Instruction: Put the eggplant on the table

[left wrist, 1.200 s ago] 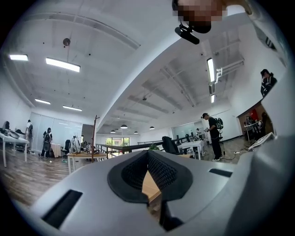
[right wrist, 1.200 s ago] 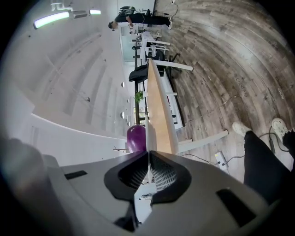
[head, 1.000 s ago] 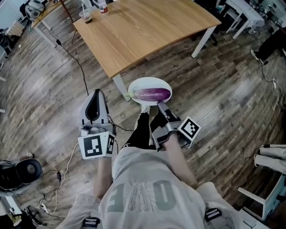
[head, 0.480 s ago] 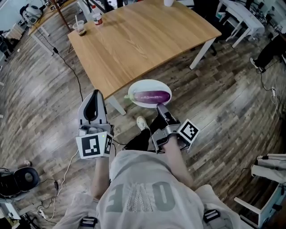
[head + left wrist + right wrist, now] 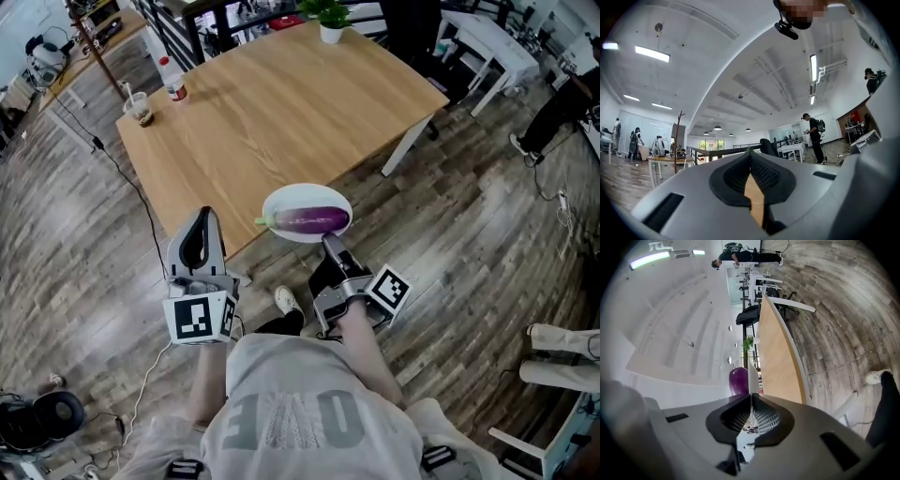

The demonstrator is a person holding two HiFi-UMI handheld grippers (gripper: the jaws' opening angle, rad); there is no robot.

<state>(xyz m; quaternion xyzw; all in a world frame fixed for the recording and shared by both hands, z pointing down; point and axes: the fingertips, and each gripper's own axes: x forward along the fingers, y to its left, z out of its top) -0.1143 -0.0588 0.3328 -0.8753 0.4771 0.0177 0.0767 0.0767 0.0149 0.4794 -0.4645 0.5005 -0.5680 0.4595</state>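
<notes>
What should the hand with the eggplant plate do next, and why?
Probably carry the white round plate a little farther over the wooden table, then lower it. The right gripper pinches its rim, and the purple eggplant hangs just at the table's near edge.

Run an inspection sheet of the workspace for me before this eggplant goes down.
Surface: wooden table on white legs.
Job's things: eggplant lies on a white plate, which overlaps the table's near edge in the head view; whether it rests there cannot be told.
Clutter: cup and bottle at the table's far left corner, potted plant at its far edge.
Grippers: right gripper has its jaws shut on the plate's rim; left gripper has its jaws together, nothing between them.
Cables: cable across the floor, left of the table.
Surroundings: white tables beyond; a person stands far off.
</notes>
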